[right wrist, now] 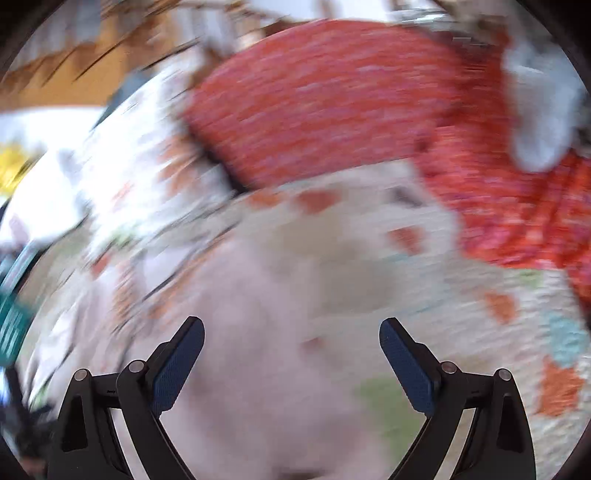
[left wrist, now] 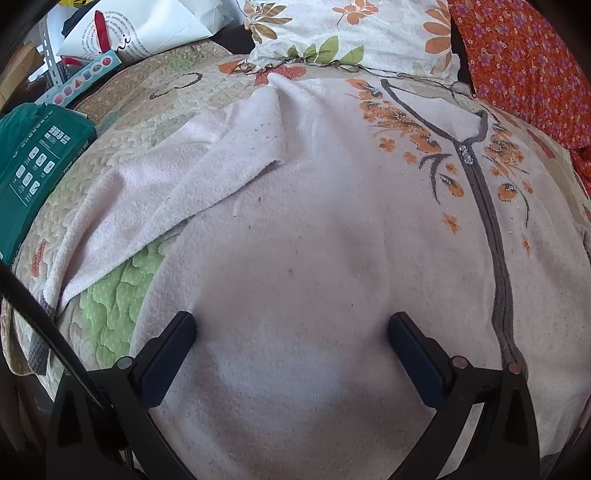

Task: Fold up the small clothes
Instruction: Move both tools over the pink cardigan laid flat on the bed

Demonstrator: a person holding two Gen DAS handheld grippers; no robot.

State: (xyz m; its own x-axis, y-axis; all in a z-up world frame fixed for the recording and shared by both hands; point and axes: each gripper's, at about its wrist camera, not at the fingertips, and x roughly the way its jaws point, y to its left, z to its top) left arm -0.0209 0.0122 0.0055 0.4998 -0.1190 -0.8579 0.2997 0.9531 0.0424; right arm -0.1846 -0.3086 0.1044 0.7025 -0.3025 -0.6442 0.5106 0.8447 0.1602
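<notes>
A pale pink fleece garment [left wrist: 314,229] with a grey zip placket [left wrist: 484,206] and orange flower embroidery lies spread on a quilted bed cover [left wrist: 122,295]. Its left sleeve [left wrist: 155,192] is folded in over the body. My left gripper [left wrist: 291,325] is open and empty, its fingers close over the garment's lower body. The right wrist view is heavily motion-blurred. My right gripper [right wrist: 291,332] is open and empty above the pink garment [right wrist: 240,332].
A floral pillow [left wrist: 351,33] and orange-red flowered fabric [left wrist: 524,70] lie at the back and right; the fabric also shows in the right wrist view [right wrist: 332,99]. A green box [left wrist: 33,166] and paper bags [left wrist: 136,33] sit at the left edge.
</notes>
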